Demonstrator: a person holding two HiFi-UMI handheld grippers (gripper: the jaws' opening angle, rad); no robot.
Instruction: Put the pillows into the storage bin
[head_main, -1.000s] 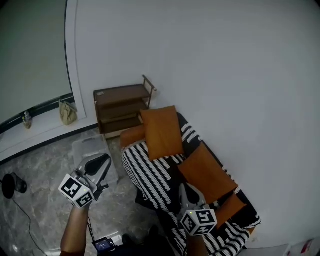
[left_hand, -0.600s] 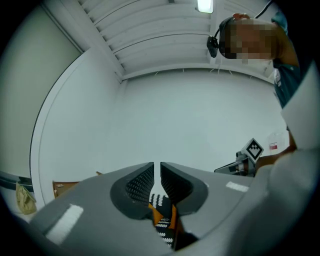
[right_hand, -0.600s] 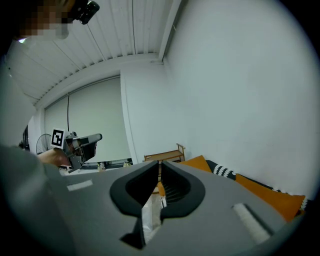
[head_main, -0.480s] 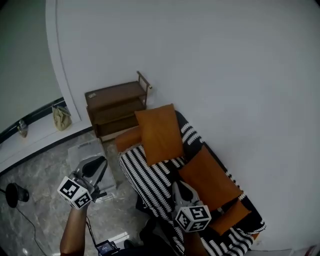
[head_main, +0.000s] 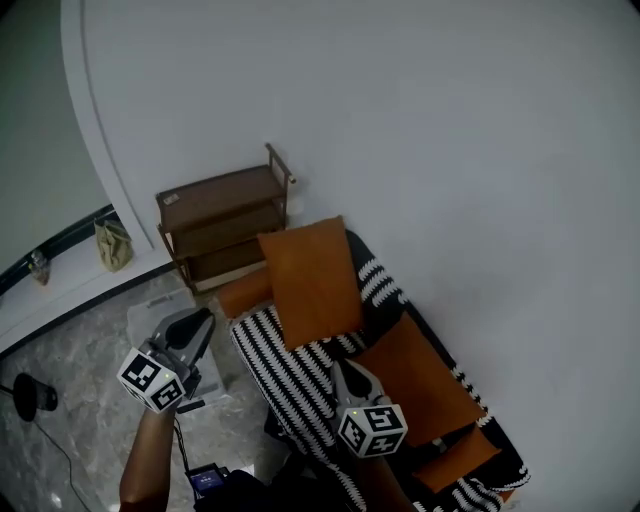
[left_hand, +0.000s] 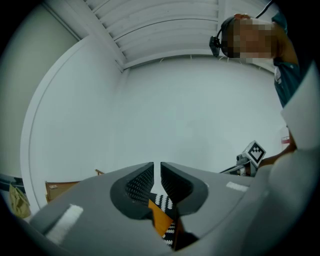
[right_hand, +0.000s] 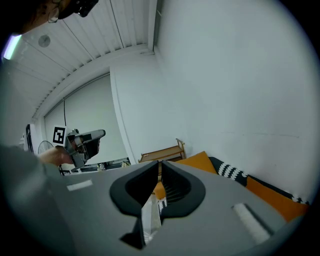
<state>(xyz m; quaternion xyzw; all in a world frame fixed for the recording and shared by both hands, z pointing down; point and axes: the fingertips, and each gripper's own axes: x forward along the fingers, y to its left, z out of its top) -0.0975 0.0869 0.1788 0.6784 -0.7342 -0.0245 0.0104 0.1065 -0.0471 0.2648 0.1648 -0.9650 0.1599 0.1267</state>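
Overhead, left gripper, beside the striped sofa near the storage bin, and right gripper, over its seat by orange pillows, both closed, empty.

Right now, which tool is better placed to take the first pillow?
Right. The right tool is over the striped sofa, beside the flat orange pillow. The left tool is off the sofa, out by the storage bin. Both are shut, so it must open first.

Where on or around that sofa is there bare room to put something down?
Free: the striped seat front, below the upright orange pillow; also the marble floor left of the storage bin. Crowded: along the backrest, where orange pillows lie.
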